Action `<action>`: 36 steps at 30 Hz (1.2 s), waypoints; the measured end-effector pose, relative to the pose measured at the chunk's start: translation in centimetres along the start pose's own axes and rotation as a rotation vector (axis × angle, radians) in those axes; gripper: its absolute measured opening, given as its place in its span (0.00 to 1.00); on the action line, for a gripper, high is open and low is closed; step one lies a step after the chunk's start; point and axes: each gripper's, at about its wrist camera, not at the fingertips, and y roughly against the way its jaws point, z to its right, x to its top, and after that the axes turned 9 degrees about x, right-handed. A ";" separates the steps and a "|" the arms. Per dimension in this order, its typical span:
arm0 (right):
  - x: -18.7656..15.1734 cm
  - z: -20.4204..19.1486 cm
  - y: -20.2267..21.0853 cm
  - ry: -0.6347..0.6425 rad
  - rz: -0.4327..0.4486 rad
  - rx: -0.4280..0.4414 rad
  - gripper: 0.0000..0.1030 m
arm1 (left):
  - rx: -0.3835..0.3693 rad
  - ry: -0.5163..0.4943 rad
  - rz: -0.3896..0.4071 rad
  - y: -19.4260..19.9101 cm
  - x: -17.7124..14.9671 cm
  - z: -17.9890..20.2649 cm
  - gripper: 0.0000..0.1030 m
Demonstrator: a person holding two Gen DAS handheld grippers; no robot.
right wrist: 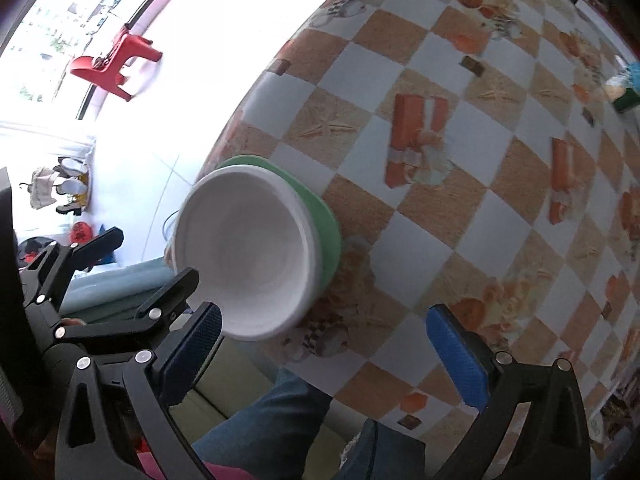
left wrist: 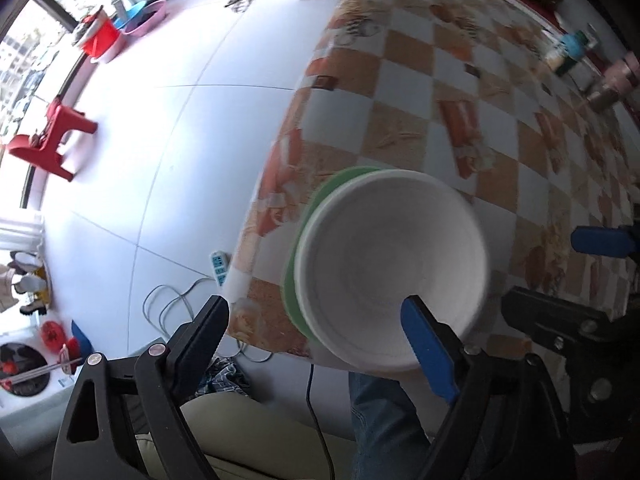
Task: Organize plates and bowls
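A white bowl (left wrist: 390, 268) sits nested on a green plate (left wrist: 316, 216) at the near left corner of the checkered table (left wrist: 460, 92). My left gripper (left wrist: 316, 320) is open, its jaws wide apart; its blue-padded right finger (left wrist: 428, 346) reaches over the bowl's near rim and its left finger is off the table edge. In the right wrist view the bowl (right wrist: 246, 252) and plate (right wrist: 326, 220) lie ahead left. My right gripper (right wrist: 324, 326) is open and empty, just behind the bowl. The left gripper (right wrist: 132, 280) shows beside the bowl.
Jars and containers (left wrist: 572, 50) stand at the table's far right edge. Off the table's left edge lie white floor tiles, a red stool (left wrist: 48, 140), a power strip with cables (left wrist: 218, 266) and basins (left wrist: 120, 32). The person's jeans-clad legs (right wrist: 280, 420) are below the near edge.
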 end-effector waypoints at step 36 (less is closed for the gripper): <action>-2.1 1.0 0.7 -0.072 -0.004 -0.061 1.00 | -0.006 -0.123 -0.012 1.3 -0.6 2.5 0.88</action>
